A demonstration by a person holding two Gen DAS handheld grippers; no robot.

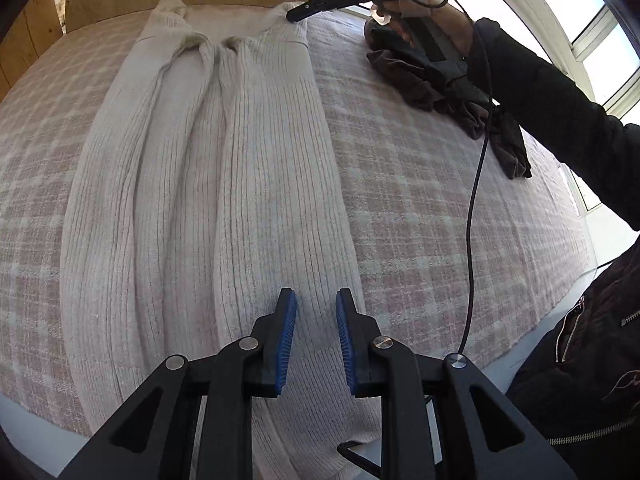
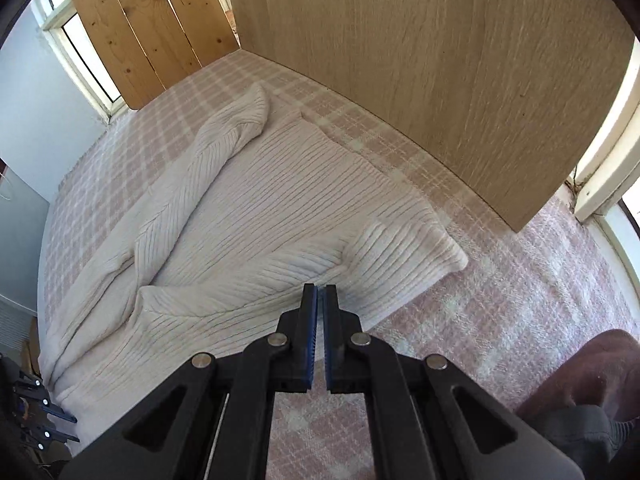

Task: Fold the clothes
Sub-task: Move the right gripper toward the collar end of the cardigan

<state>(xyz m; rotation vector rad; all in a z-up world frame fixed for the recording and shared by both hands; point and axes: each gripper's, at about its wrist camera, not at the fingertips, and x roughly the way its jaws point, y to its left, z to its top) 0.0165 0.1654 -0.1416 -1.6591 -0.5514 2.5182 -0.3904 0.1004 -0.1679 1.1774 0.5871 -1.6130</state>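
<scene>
White letters "DAS" mark the right gripper [image 1: 296, 14], jaws pressed together; left gripper [image 1: 316, 312] jaws spread over the sweater [image 1: 224, 168].

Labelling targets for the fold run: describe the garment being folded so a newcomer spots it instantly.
Start at the pink-and-white checked blanket covering the bed in front of the upright wooden board. Lying flat down its middle is the cream ribbed knit sweater, both sleeves folded inward. Unlike the crumpled dark brown clothes piled beside it, it is pale, ribbed and spread flat.
</scene>
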